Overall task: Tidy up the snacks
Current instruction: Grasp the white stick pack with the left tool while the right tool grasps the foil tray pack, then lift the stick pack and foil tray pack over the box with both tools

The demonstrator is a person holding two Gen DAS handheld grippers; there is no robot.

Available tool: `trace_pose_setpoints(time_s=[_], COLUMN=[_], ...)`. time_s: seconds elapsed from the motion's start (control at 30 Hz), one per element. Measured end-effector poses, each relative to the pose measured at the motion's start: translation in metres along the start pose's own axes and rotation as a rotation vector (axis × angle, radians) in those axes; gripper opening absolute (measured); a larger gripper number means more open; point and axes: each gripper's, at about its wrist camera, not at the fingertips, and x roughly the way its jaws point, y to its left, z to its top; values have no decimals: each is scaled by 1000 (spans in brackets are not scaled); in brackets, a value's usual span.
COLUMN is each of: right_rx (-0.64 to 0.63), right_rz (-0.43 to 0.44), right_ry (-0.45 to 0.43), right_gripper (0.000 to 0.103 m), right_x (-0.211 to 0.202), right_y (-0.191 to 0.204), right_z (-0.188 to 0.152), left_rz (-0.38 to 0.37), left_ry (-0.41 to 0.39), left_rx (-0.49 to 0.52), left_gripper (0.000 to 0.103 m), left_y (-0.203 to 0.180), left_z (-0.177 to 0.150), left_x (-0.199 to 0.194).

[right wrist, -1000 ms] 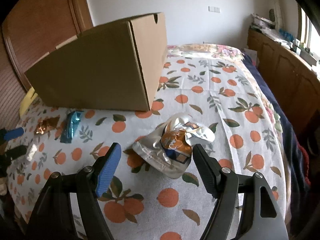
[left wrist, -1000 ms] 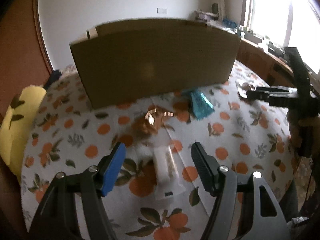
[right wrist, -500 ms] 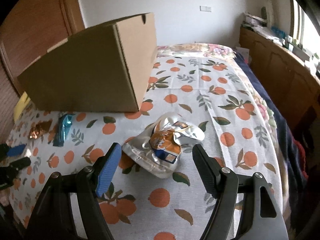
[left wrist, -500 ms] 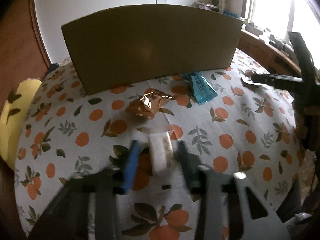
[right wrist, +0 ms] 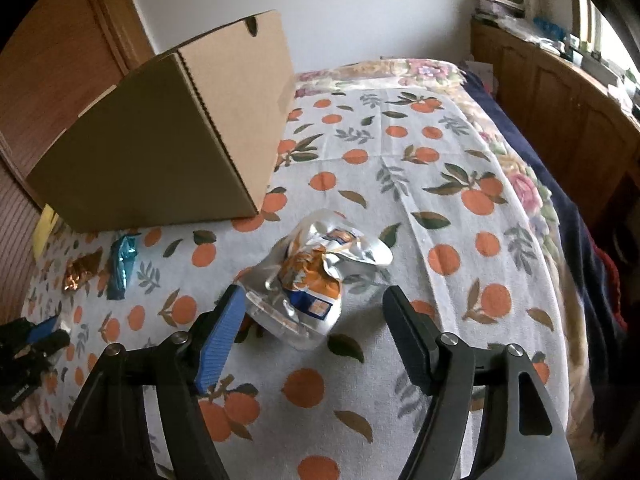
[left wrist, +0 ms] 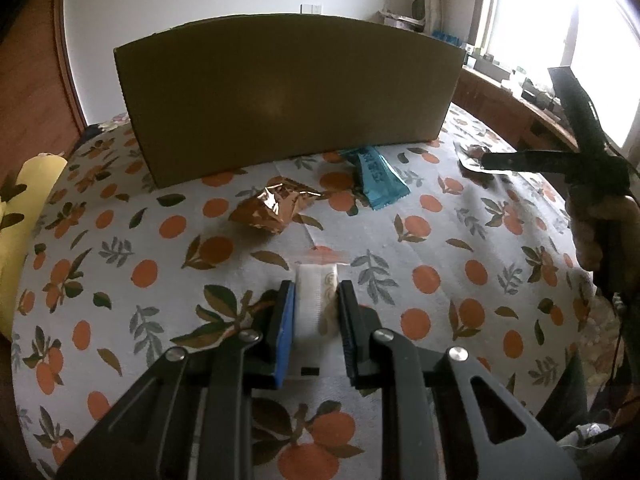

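My left gripper (left wrist: 315, 292) is shut on a clear white snack packet (left wrist: 316, 300) lying on the orange-print cloth. Beyond it lie a copper foil packet (left wrist: 274, 206) and a teal packet (left wrist: 378, 178), in front of a big cardboard box (left wrist: 288, 92). My right gripper (right wrist: 316, 304) is open, its fingers on either side of a crumpled silver and orange pouch (right wrist: 316, 268), just above the near part of it. The box (right wrist: 168, 136), teal packet (right wrist: 122, 266) and copper packet (right wrist: 82, 274) show to the left in the right wrist view.
The table carries an orange-print cloth (right wrist: 440, 208). A yellow cushion (left wrist: 20, 216) lies at the left edge. Wooden cabinets (right wrist: 560, 92) stand along the right. The right gripper shows at the right of the left wrist view (left wrist: 532, 160), the left gripper at the lower left of the right wrist view (right wrist: 40, 334).
My left gripper has gone from open around the white packet to shut on it. My right gripper has moved closer over the silver pouch and stays open.
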Motion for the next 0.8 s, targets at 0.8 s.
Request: trace_pose_setpoints(time_s=[0.8], right_rx=[-217], right_rz=[-24], right_ry=[48], right_gripper=[37], right_x=[0], right_y=[22], right_z=[-4], left_rz=[-32], left_ry=[-15], left_rx=[-12], left_gripper=[19], left_y=[1], left_z=[0], left_x=[-3])
